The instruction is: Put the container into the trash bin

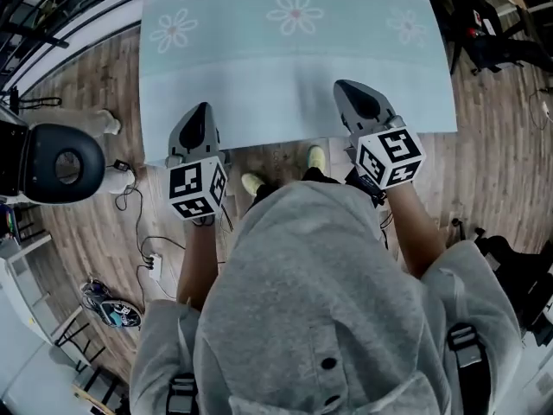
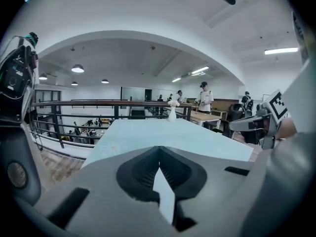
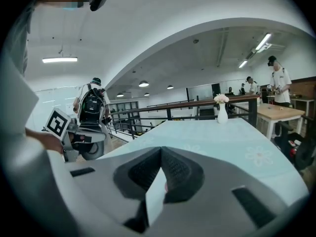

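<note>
A long desk (image 1: 298,85), covered in pale teal with printed daisies, is stretching away across a wood-plank floor (image 1: 82,223). A white vase (image 3: 222,112) of pale flowers is standing upright at its far end. Cables (image 1: 143,236) are trailing over the planks to the left of the desk. A dark metal railing (image 2: 84,104) is running along behind it. A white arched ceiling (image 3: 197,14) is spanning the room, with round lamps (image 3: 143,84) and a strip light (image 3: 59,59) glowing. At the far right, a person (image 3: 279,83) is standing by a wooden table (image 3: 282,113).
</note>
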The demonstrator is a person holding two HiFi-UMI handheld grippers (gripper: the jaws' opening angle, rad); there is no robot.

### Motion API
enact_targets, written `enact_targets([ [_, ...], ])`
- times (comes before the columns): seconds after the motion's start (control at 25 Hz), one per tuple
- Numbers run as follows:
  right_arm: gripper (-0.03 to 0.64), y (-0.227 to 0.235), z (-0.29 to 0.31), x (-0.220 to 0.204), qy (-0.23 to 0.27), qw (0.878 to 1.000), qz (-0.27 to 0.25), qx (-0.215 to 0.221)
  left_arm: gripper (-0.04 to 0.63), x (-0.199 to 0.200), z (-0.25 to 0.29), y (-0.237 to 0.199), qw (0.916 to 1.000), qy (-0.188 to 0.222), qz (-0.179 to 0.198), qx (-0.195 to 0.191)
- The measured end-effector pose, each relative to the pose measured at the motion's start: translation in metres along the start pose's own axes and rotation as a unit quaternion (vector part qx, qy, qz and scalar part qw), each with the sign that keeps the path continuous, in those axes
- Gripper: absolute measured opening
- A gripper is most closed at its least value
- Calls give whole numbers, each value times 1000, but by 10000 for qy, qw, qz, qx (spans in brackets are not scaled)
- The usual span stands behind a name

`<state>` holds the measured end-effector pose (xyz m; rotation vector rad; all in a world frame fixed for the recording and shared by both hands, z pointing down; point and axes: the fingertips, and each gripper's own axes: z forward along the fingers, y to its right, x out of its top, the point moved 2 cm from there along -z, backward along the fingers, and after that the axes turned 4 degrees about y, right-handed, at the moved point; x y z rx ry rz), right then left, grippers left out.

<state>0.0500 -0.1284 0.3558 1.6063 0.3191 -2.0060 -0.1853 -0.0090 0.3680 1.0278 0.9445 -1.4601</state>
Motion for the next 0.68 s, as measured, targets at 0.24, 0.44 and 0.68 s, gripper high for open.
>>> enact_targets([
  [0.24,26,37,-23,-2,112,9997,89,-217,20,13,23,46,9994,28,184,-283],
  [0.44,26,47,-36,7,136,9996,84,-219,20,25,22,64,9993,-11,231,-299],
  [0.68,26,74,-47,14,168,9996,85,-205,20,32,34,89,9992,-52,262,-284],
])
